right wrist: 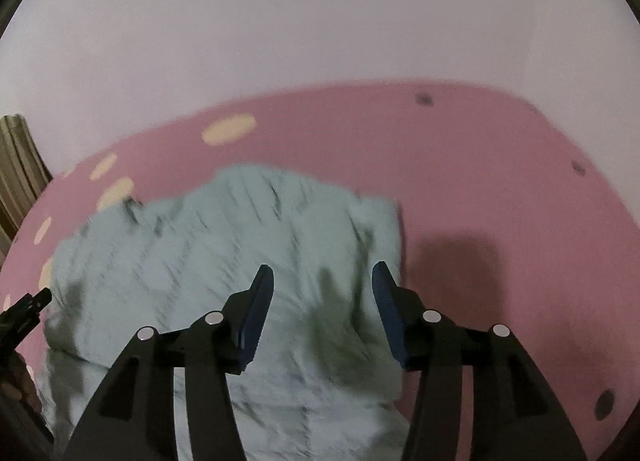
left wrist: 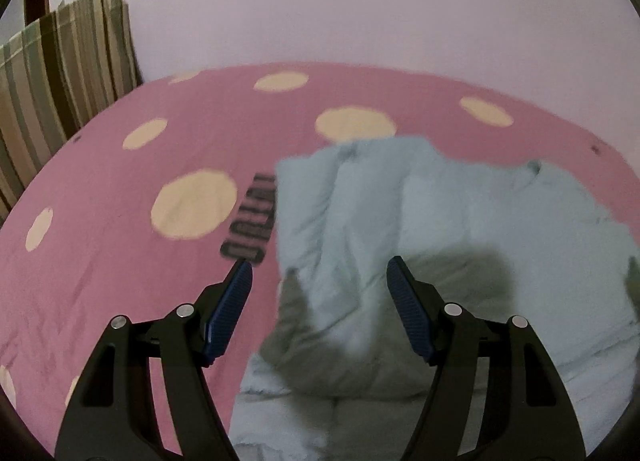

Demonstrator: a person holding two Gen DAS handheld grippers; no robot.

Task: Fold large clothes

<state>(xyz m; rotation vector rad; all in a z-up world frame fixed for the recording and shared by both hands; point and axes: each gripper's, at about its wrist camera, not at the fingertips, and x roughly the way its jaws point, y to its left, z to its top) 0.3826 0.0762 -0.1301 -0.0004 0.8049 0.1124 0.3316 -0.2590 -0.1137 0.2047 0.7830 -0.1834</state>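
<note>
while both grippers, left (left wrist: 320,265) and right (right wrist: 323,271), gape above the pale garment (left wrist: 420,213), striped fabric (left wrist: 68,61) flanks the pink spotted sheet (left wrist: 120,189).

Pale plain wall (left wrist: 340,1), pink bedsheet (left wrist: 120,281) — cream polka dots, striped fabric (left wrist: 60,73) at left, dim light

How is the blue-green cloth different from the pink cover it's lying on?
The blue-green cloth is plain, while the pink cover has cream spots and a dark printed strip. The cloth is rumpled into folds and creases; the cover lies mostly flat. The cloth is smaller and sits on top; the cover spreads out past it on every side that shows. Both are soft fabric, and neither is gripped: both tongs are open above them.
</note>
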